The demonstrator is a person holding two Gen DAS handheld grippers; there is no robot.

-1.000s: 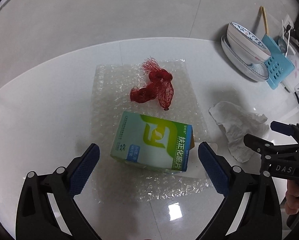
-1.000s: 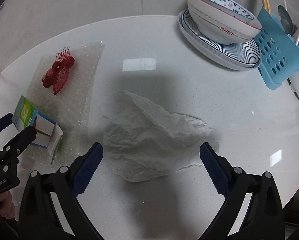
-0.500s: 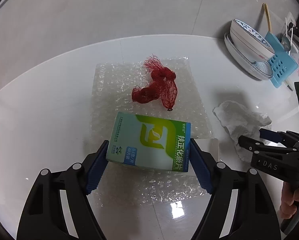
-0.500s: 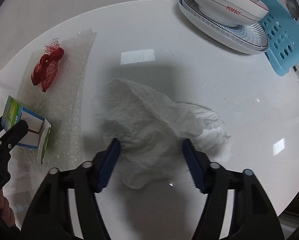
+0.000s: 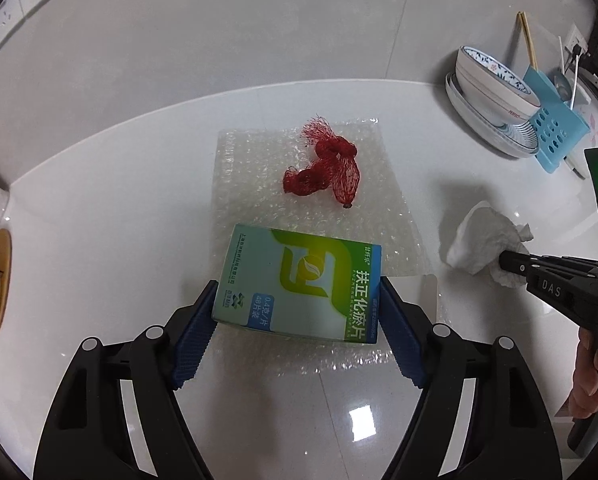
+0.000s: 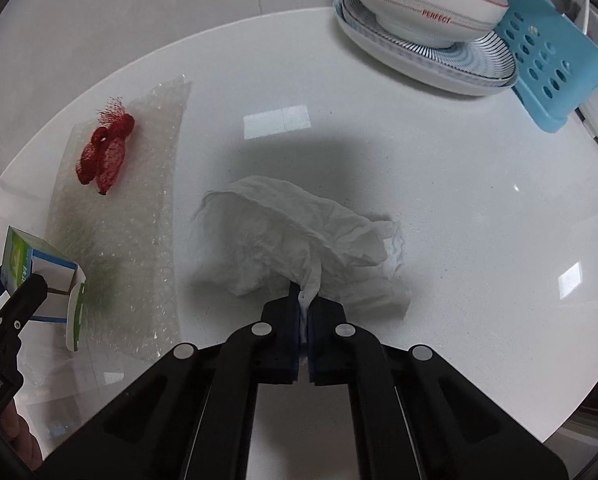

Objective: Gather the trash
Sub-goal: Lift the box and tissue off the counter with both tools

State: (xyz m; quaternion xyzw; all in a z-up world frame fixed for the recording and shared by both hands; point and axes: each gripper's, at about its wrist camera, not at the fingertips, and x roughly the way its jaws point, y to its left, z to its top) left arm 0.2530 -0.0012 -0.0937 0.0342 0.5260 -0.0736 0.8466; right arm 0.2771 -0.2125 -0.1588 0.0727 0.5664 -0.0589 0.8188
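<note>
Green-and-white carton [image 5: 299,284] and crumpled tissue [image 6: 299,240] gripped on a glossy white desk [image 6: 439,200].

The left gripper [image 5: 297,334] has its blue fingers [image 5: 193,338] pressed on both sides of the carton, printed with Chinese characters, above bubble wrap [image 5: 259,168]. The right gripper [image 6: 305,300], marked "DAS", has its fingers closed tight on a pinch of tissue. A red mesh bag [image 5: 325,172] lies on the wrap. A bowl [image 6: 419,4] reads "PERFECT".
</note>
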